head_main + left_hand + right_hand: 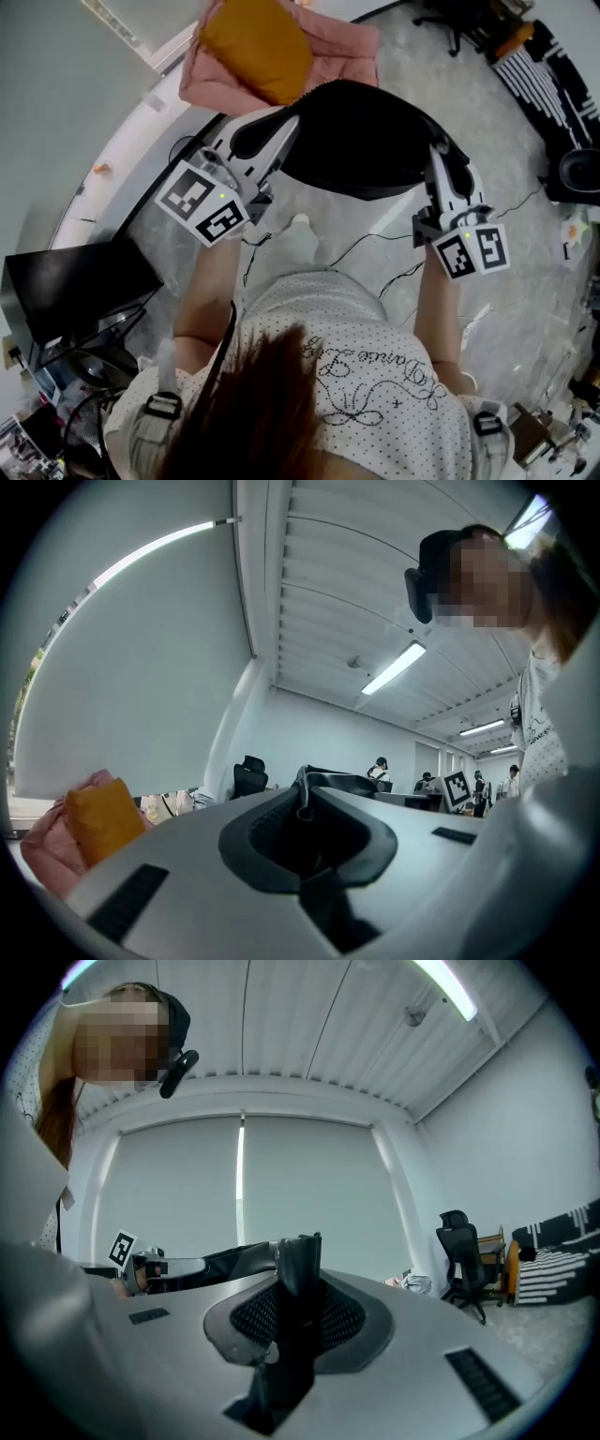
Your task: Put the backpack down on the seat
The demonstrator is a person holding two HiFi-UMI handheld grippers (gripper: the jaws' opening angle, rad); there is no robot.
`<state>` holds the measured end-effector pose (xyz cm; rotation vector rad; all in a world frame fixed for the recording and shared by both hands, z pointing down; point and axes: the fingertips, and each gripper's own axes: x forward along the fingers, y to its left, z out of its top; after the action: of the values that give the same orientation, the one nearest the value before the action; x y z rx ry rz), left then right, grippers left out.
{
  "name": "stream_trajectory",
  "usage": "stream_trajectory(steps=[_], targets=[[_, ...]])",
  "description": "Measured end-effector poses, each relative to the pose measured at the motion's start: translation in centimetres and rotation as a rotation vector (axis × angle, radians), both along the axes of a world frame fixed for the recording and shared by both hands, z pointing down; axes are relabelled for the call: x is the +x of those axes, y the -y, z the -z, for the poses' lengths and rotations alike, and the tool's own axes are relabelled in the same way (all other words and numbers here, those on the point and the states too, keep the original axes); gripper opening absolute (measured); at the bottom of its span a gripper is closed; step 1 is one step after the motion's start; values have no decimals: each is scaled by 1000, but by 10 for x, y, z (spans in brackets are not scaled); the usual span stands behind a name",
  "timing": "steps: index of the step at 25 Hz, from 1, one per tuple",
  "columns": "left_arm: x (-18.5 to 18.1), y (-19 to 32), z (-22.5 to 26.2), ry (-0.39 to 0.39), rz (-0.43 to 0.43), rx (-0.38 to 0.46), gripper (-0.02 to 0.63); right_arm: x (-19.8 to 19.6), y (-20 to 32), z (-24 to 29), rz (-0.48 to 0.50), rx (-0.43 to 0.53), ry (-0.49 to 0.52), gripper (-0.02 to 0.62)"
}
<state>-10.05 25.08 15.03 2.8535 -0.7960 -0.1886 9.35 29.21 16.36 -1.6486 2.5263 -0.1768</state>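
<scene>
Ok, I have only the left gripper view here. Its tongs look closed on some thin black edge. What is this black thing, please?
Observer: It is the backpack. In the head view it hangs in the air between the left gripper and the right gripper.
Operator: Does the right one really hold it?
Observer: Yes. The right gripper view shows its tongs shut on a black strap of the backpack.
Operator: Is it put down already?
Observer: Not yet. The pink seat, with an orange cushion on it, lies beyond the backpack at the top of the head view.
</scene>
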Motion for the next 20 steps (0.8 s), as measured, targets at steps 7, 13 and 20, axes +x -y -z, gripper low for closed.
stream_trajectory(steps=[7, 13, 20], targets=[[-9, 73, 11, -3, -43, 21, 29, -12, 65, 9, -53, 10, 11, 81], [-10, 102, 12, -18, -52, 11, 29, -13, 93, 15, -64, 9, -2, 81], [1, 145, 3, -22, -11, -8, 29, -1, 143, 6, -28, -6, 10, 81]])
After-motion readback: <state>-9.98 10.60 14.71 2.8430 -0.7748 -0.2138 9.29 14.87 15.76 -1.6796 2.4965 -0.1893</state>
